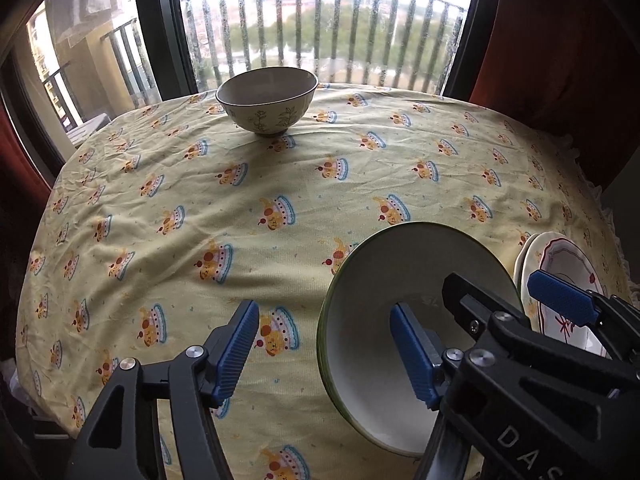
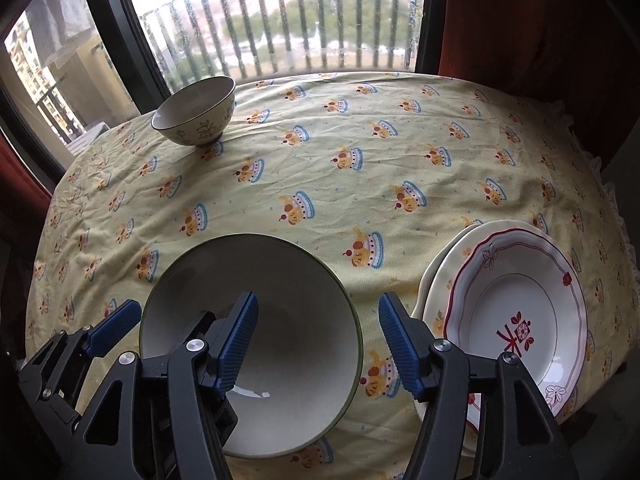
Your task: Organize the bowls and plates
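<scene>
A large white bowl with a green rim [image 1: 400, 264] [image 2: 280, 276] sits on the near part of the table. My left gripper [image 1: 324, 350] [image 2: 168, 312] is open astride the bowl's left rim, one pad inside and one outside, neither pressing. My right gripper [image 2: 320, 346] [image 1: 492, 286] is open astride the right rim in the same way. A small floral bowl [image 1: 267, 100] [image 2: 196, 114] stands alone at the far edge by the window. To the right of the large bowl lies a stack of plates [image 2: 520, 300] [image 1: 560, 258], a red-trimmed one on top.
A wrinkled yellow tablecloth [image 1: 280, 184] with a cake print covers the round table. Behind the table are a window [image 1: 320, 20] with a balcony railing and red curtains [image 1: 560, 40] at the sides. The cloth's frilled edge drops off at the right.
</scene>
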Demonstrator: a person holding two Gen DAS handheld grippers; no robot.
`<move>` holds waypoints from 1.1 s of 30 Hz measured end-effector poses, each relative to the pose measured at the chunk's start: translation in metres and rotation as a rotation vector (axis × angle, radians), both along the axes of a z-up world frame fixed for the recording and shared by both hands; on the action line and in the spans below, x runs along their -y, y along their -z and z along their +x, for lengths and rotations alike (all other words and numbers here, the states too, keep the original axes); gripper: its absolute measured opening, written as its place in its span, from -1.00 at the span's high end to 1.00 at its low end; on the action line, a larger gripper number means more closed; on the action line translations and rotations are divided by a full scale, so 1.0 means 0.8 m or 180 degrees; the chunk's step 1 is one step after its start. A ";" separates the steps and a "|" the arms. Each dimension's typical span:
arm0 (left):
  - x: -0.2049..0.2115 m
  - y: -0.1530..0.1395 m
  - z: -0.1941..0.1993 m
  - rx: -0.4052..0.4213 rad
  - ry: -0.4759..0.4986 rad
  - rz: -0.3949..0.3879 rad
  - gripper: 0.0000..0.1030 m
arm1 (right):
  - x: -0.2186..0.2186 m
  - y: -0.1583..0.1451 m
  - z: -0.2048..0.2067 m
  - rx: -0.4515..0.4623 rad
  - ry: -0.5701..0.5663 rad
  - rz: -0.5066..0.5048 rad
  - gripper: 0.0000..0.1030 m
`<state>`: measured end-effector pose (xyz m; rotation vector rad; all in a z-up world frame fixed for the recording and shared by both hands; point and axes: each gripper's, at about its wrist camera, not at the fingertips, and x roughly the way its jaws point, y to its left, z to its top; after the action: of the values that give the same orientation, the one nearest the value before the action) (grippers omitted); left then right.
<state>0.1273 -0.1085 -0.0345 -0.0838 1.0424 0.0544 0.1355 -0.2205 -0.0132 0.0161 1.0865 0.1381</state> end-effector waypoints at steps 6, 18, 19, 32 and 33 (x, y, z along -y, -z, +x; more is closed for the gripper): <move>-0.019 -0.018 0.005 0.0061 -0.0042 -0.0018 -0.70 | -0.023 -0.020 0.004 0.0180 -0.0141 0.0062 -0.65; -0.074 -0.048 0.060 0.0239 0.0000 0.0192 -0.71 | -0.082 -0.051 0.049 0.0369 -0.0096 0.0081 -0.68; -0.080 -0.050 0.067 0.0236 0.0013 0.0200 -0.71 | -0.088 -0.053 0.057 0.0374 -0.0076 0.0069 -0.68; -0.149 -0.048 0.167 0.0327 0.0047 0.0095 -0.40 | -0.155 -0.058 0.158 0.0457 0.0050 0.0072 -0.68; -0.153 -0.047 0.175 0.0329 0.0061 0.0083 -0.38 | -0.159 -0.057 0.166 0.0453 0.0088 0.0066 -0.68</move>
<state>0.2675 0.0135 0.0029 -0.0525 0.9389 0.0459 0.2686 -0.0935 0.0322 0.0395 0.9425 0.1238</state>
